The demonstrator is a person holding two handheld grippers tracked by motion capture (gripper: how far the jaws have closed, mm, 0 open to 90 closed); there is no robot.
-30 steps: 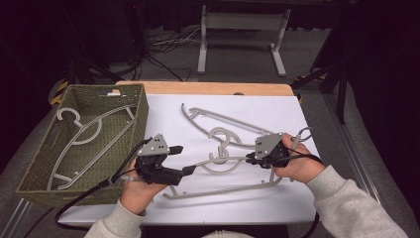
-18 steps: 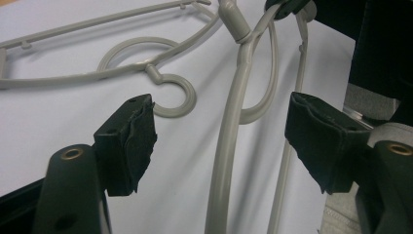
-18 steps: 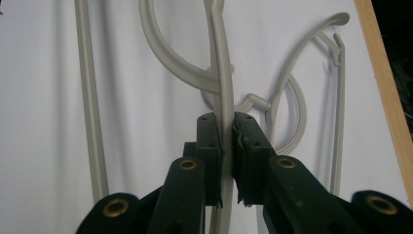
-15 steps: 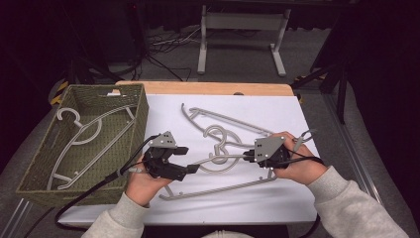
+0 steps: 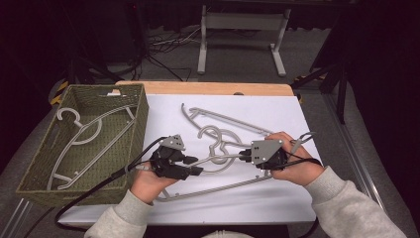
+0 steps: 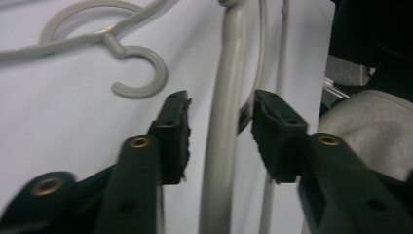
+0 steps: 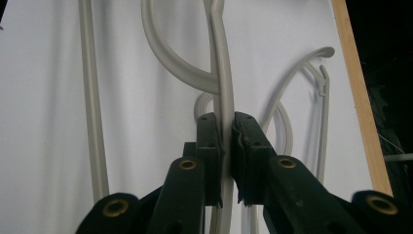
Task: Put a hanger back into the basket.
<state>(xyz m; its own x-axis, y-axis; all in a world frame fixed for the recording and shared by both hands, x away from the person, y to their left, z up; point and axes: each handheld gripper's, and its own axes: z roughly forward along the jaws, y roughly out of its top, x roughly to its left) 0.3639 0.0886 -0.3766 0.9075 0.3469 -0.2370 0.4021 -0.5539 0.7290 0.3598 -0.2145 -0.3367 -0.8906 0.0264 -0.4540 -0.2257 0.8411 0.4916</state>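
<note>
hanger (image 5: 218, 159): light, stiff, slick plastic | grip: shoulder bars | right gripper (image 7: 226, 131): jaws clamped on its bar | left gripper (image 6: 220, 129): jaws just closing, astride bar, not yet pressing

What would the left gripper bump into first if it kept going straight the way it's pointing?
Probably the near hanger itself: its grey arm already runs between the left gripper's jaws, which have just been closing without yet touching it. Farther along waits the right gripper, clamped on the same hanger, though depth is hard to judge.
</note>
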